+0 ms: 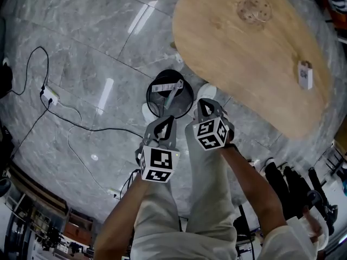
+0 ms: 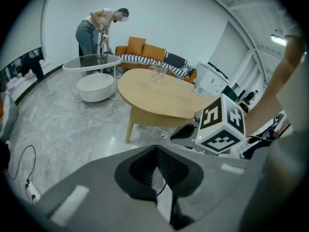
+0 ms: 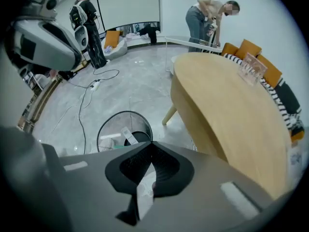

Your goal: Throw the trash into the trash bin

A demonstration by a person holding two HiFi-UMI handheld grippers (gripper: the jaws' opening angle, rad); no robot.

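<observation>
Judged as a pause between drops, with both tools empty over the trash bin (image 1: 148,96) at the centre of the head view. Inside it, a white strip (image 1: 167,87) propped against the wall, plus paler scraps lower down. Nothing pinched in the left gripper (image 2: 157,149): pressed together, tips meeting, with only floor and a thin dark line, perhaps a cable, showing through the slot behind the pads. Same for the right gripper (image 3: 152,144): pressed together and empty, up over the bin's lower-right rim. Probably one piece left to fetch, a small white item (image 1: 305,75) lying on the wooden table (image 1: 238,53) toward the right edge of the frame, well apart from the bin. Next move, as a guess: reach one tool to the table, spread it, come down over the item and pinch it low against the wood, then carry it back over the bin mouth before letting go. Hard to make out: whether that item counts as trash at all; a tiny pale scrap (image 2: 165,135) on the floor under the table, too small to identify; the bin's near rim, hidden behind the grippers in the head view; the bin's bottom, largely cut off by the right tool's own body; a clear object (image 1: 254,8) at the table's upper end, unidentifiable.
</observation>
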